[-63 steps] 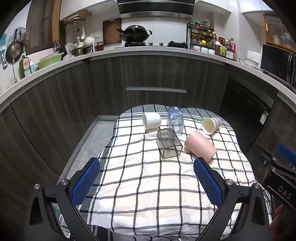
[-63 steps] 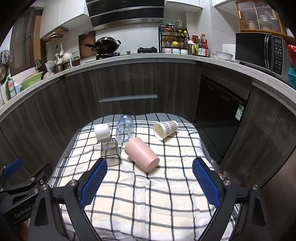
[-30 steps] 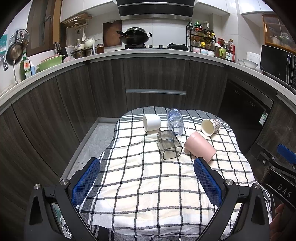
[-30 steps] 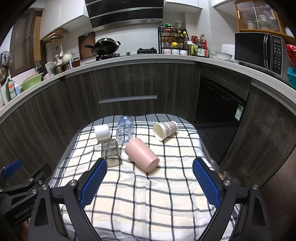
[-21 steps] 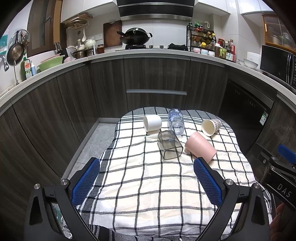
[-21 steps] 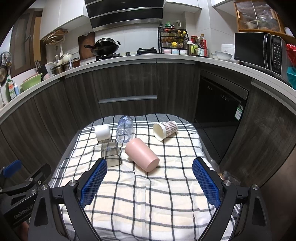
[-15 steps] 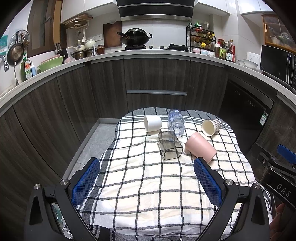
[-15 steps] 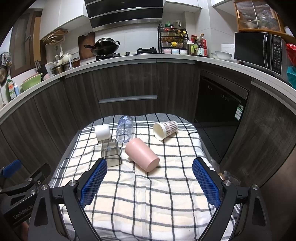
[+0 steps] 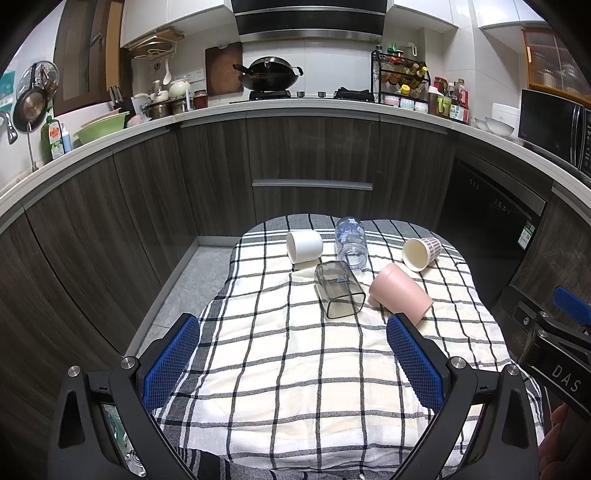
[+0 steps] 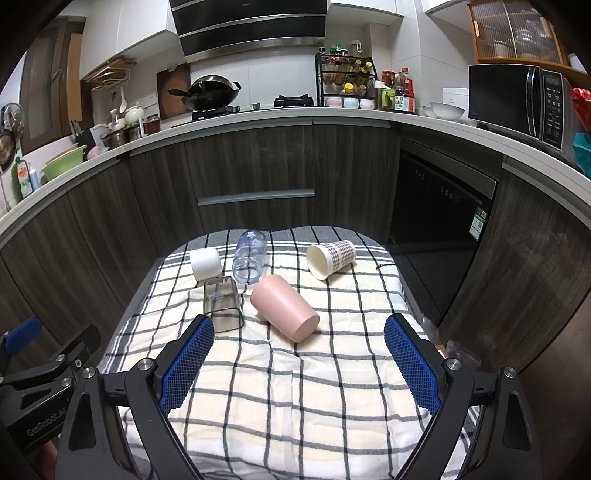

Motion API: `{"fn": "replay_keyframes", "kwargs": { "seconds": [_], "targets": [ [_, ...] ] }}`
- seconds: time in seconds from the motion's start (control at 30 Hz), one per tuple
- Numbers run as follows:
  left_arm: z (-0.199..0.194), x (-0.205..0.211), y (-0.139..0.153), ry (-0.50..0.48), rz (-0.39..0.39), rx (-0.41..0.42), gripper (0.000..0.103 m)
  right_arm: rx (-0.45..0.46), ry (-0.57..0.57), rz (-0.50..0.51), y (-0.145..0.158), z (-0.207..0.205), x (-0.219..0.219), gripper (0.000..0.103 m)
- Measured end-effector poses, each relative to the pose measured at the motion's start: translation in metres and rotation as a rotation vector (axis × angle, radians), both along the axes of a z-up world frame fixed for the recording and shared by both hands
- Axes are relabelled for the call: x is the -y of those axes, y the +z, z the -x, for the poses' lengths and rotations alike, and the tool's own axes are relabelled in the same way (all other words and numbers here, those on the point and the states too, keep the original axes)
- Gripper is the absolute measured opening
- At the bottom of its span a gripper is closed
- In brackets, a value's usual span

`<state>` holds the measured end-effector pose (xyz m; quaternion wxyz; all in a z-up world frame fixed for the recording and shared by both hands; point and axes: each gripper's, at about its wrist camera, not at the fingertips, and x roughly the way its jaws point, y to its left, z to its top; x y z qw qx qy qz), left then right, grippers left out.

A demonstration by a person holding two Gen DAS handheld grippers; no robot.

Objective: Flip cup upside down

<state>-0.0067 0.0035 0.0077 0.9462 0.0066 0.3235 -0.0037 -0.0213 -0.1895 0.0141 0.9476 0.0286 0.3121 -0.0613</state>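
A home kitchen. A wok sits on the stove under a range hood; right of the stove stand a spice rack and a microwave, and left of it a dish soap bottle by the tap. Dark wood cabinets run beneath.

Readable text: "DAS" in white on the black body of right gripper, at 4 o'clock in left wrist view. "GenRobot.AI" on left gripper body, at 8 o'clock in right wrist view. Appliance stickers illegible.
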Motion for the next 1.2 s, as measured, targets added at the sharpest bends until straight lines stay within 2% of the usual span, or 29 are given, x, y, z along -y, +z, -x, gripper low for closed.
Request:
{"fn": "replay_keyframes", "kwargs": {
  "seconds": [1.2],
  "targets": [
    [-0.015,-0.007,-0.018,0.040,-0.009,-0.041,0.103,-0.042,0.021,0.008,-0.012,-0.018,-0.006,0.094]
  ]
}}
